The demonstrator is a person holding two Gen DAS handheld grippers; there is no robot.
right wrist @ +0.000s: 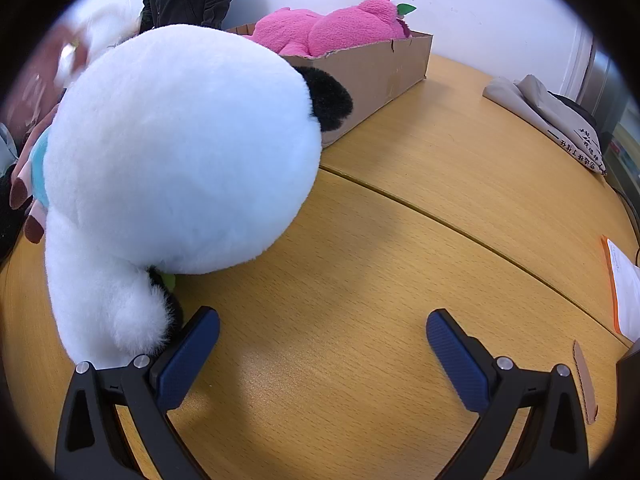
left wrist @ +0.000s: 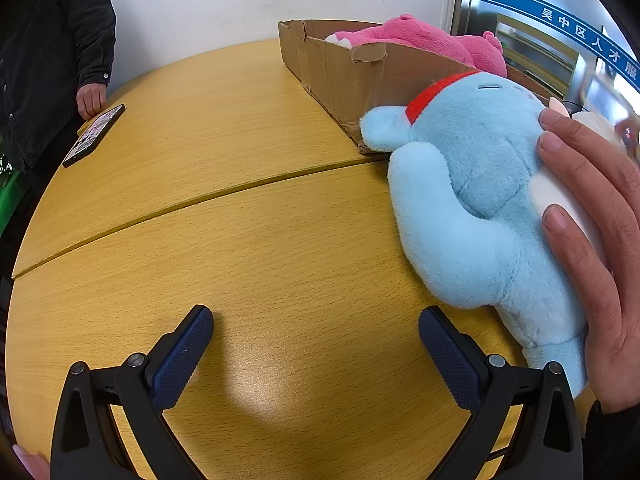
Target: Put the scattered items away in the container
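Observation:
A light blue plush toy with a red collar (left wrist: 476,208) lies on the wooden table (left wrist: 240,216), right of my open, empty left gripper (left wrist: 316,332). A bare hand (left wrist: 600,248) rests on it. A cardboard box (left wrist: 360,80) at the back holds a pink plush (left wrist: 420,36). In the right wrist view a large white panda plush (right wrist: 180,160) lies on the table (right wrist: 400,260), touching the left finger of my open, empty right gripper (right wrist: 323,332). The box (right wrist: 380,76) with the pink plush (right wrist: 332,28) stands behind it.
A phone (left wrist: 94,136) lies at the table's left edge by a person in a dark jacket (left wrist: 52,48). Folded grey fabric (right wrist: 552,116), a white and orange paper (right wrist: 624,288) and a cardboard strip (right wrist: 584,380) lie at the right.

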